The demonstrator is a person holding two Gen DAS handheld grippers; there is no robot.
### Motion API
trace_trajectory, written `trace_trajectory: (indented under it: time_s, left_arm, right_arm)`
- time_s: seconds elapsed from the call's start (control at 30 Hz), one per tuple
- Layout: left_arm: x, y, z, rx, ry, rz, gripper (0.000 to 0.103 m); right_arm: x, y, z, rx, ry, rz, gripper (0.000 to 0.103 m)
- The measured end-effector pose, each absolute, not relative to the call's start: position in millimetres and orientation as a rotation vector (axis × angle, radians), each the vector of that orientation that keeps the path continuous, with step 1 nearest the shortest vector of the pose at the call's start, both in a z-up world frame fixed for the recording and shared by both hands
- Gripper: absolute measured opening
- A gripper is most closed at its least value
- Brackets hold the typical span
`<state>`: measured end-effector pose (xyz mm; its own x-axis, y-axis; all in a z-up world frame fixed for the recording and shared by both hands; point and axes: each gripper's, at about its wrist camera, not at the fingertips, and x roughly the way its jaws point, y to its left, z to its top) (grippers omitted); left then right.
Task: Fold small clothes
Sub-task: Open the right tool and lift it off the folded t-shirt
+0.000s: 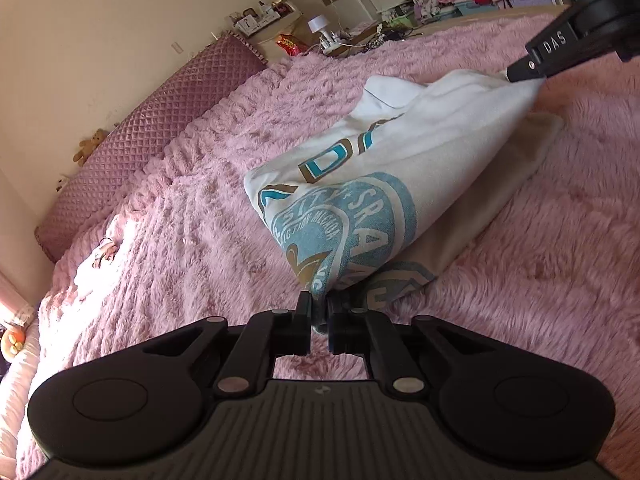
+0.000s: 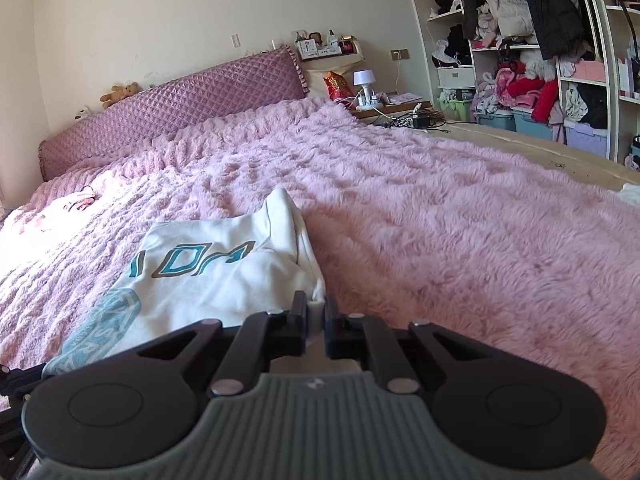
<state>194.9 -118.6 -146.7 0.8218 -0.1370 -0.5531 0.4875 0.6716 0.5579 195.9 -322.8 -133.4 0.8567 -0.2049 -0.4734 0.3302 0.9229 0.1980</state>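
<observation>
A small white T-shirt with a blue and gold print lies partly folded on the pink fluffy bedspread. My left gripper is shut on the shirt's near edge and holds it lifted. My right gripper is shut on another edge of the shirt, also lifted; it shows in the left wrist view at the upper right, pinching the far corner. The cloth hangs taut between the two grippers over a lower layer that rests on the bed.
A quilted purple headboard cushion runs along the far side of the bed. A nightstand with a lamp and cables stands beyond it. Open shelves full of clothes are at the right. A small pink item lies at the left.
</observation>
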Motion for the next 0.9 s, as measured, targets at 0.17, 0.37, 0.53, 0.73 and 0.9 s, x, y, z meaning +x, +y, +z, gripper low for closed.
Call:
trace_trajectory:
  time_s: [0.17, 0.37, 0.53, 0.73, 0.9]
  left_arm:
    - [204, -119, -172, 0.804, 0.58, -0.395, 0.008]
    - [197, -108, -157, 0.751, 0.567, -0.429, 0.016]
    - [184, -86, -120, 0.638, 0.51, -0.44, 0.021]
    - [214, -78, -85, 0.325, 0.515, -0.51, 0.026]
    - [252, -75, -96, 0.044, 0.595, -0.539, 0.03]
  right_arm:
    - [203, -331, -163, 0.308, 0.555, -0.287, 0.001]
    - [203, -333, -169, 0.29, 0.551, -0.266, 0.004]
    - [192, -347, -147, 0.343, 0.484, -0.23, 0.023]
    - [218, -352, -117, 0.318, 0.416, -0.113, 0.024]
    - [280, -361, -112, 0.285, 0.411, -0.034, 0.024]
